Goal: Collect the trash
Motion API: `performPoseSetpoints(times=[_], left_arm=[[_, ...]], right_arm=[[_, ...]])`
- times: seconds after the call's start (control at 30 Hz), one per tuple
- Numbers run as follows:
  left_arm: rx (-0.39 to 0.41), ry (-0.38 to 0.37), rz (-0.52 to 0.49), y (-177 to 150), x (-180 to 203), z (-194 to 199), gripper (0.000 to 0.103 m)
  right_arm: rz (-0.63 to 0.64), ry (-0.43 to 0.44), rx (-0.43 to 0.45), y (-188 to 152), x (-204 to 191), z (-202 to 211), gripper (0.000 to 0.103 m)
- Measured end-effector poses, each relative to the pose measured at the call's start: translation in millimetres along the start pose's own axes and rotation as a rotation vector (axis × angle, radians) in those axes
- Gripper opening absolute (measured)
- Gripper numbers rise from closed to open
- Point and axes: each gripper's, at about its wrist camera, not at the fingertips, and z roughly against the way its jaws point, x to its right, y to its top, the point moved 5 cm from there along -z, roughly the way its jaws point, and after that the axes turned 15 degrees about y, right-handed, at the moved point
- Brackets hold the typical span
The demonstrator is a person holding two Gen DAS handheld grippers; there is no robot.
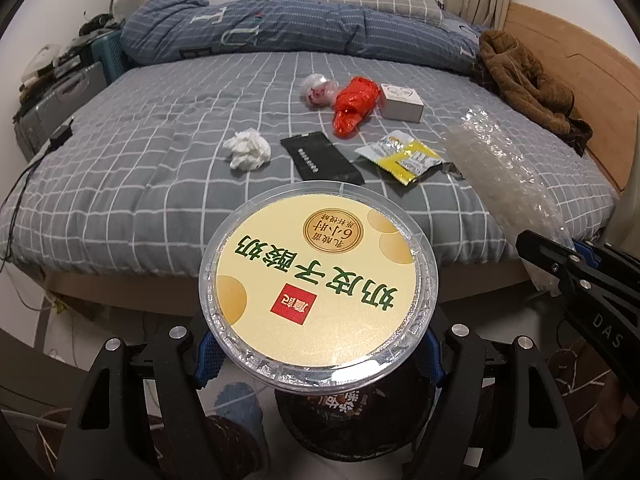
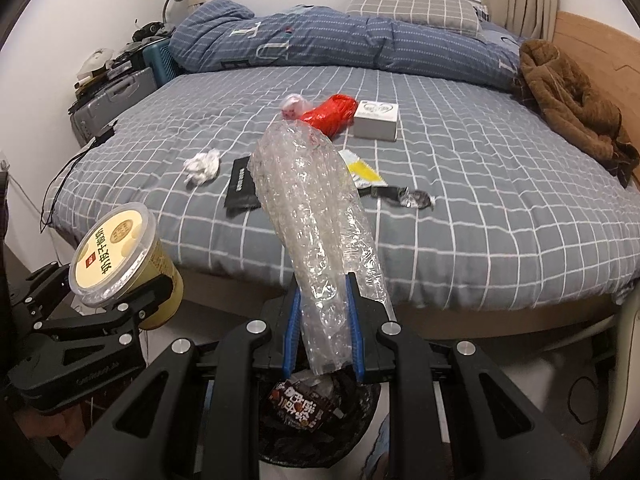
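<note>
My left gripper [image 1: 318, 354] is shut on a yellow yogurt tub [image 1: 318, 280] with a clear lid, held above a dark trash bin [image 1: 352, 416]. The tub [image 2: 120, 256] and the left gripper [image 2: 132, 300] also show in the right wrist view. My right gripper [image 2: 324, 336] is shut on a roll of clear bubble wrap [image 2: 316, 220], held over the bin [image 2: 316, 416]. The bubble wrap [image 1: 504, 180] and the right gripper [image 1: 560, 260] show at the right of the left wrist view. More trash lies on the bed: a white tissue [image 1: 246, 148], a black packet [image 1: 320, 156], a yellow wrapper [image 1: 404, 154], a red bag [image 1: 354, 104], a white box [image 1: 402, 102].
A grey checked bed [image 1: 160, 140] fills the view, with a blue duvet [image 1: 260, 28] and a pillow at the back. A brown coat [image 1: 524, 80] lies at the right by the wooden headboard. A suitcase [image 1: 52, 104] and clutter stand at the left. A small crumpled wrapper [image 2: 416, 199] lies on the bed.
</note>
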Motion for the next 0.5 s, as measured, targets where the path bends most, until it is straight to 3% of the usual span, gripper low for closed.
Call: performPoseSetpoints(times=[0.5], left_arm=[[-0.049,0.000,-0.003,-41.5,-8.0,12.5,0.073]], right_arm=[[0.008,0.028,-0.066,-43.1,-21.3,5.1,0.020]])
